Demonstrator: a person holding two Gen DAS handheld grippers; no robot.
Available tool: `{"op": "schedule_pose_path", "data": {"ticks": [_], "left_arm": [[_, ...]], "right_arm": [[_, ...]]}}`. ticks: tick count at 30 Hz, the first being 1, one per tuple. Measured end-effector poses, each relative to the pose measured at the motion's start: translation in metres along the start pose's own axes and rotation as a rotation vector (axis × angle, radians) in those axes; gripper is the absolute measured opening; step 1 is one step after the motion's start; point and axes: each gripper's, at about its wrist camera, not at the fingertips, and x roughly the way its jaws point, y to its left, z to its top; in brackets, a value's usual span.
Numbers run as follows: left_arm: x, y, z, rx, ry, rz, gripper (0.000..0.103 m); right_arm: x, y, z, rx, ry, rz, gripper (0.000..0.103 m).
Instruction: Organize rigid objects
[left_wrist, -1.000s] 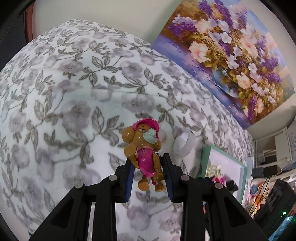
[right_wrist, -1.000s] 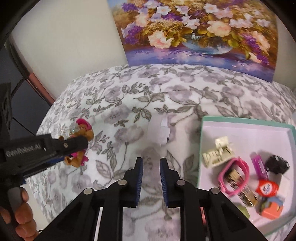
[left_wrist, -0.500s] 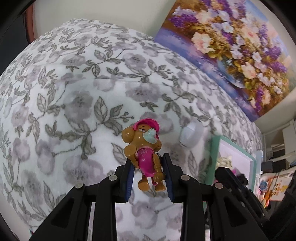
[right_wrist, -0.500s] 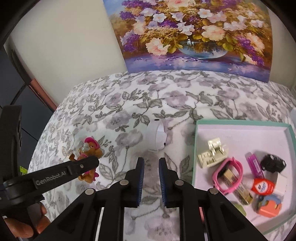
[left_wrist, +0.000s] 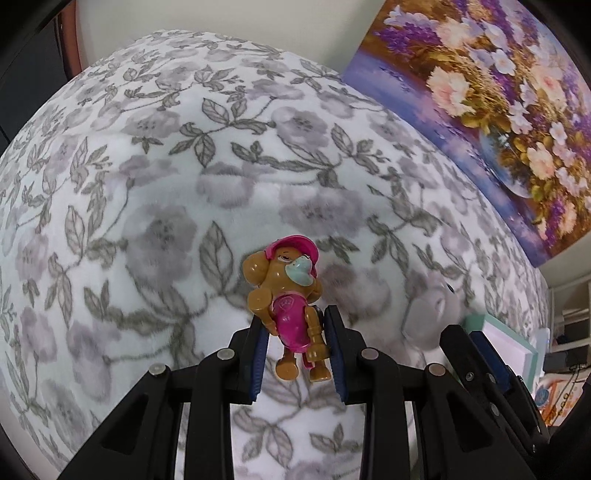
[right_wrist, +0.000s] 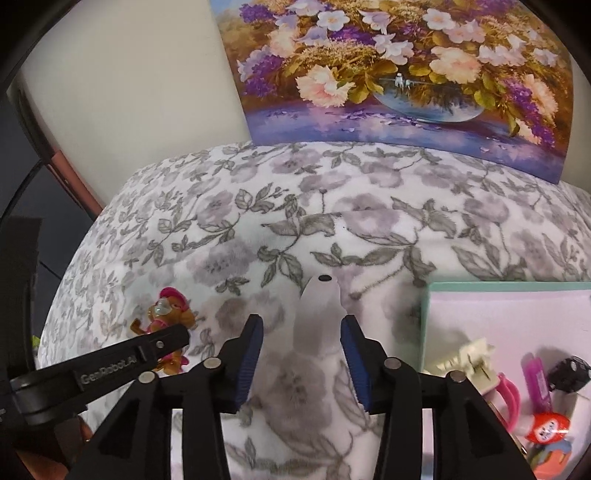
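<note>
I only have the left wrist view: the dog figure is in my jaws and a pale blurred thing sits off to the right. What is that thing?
Observer: A white wristband lying on the floral blanket, between the right gripper's opening jaws, untouched.
Operator: The teal corner beyond it?
Observer: A teal-rimmed tray already holding small items, including a pink watch.
Operator: How does my grip look from outside?
Observer: The left gripper clamps the dog figure above the blanket, left of the wristband.

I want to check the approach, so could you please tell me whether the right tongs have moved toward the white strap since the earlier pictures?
Yes. The right tongs have advanced over the flowered cloth to the white strap, which now lies between the opening jaws, untouched.
</note>
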Motion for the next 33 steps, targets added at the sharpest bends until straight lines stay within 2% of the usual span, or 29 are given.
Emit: {"op": "schedule_pose_path", "data": {"ticks": [3,15,19,26,33], "left_arm": [[0.006,0.003,0.005,-0.005,0.001,0.014,0.031],[0.02,-0.002,0.01,0.006,0.007,0.021,0.031],[0.021,0.0,0.012,0.002,0.012,0.022,0.03],[0.021,0.0,0.012,0.002,0.018,0.013,0.03],[0.007,-0.003,0.009,0.013,-0.001,0.007,0.029]], "right_arm": [[0.012,-0.002,0.002,0.008,0.008,-0.023,0.051],[0.039,-0.009,0.006,0.042,0.03,-0.026,0.05],[0.044,-0.012,0.003,0.057,0.04,-0.021,0.037],[0.04,-0.014,0.002,0.056,0.037,-0.012,0.023],[0.031,-0.015,-0.001,0.062,0.045,-0.004,0.02]]}}
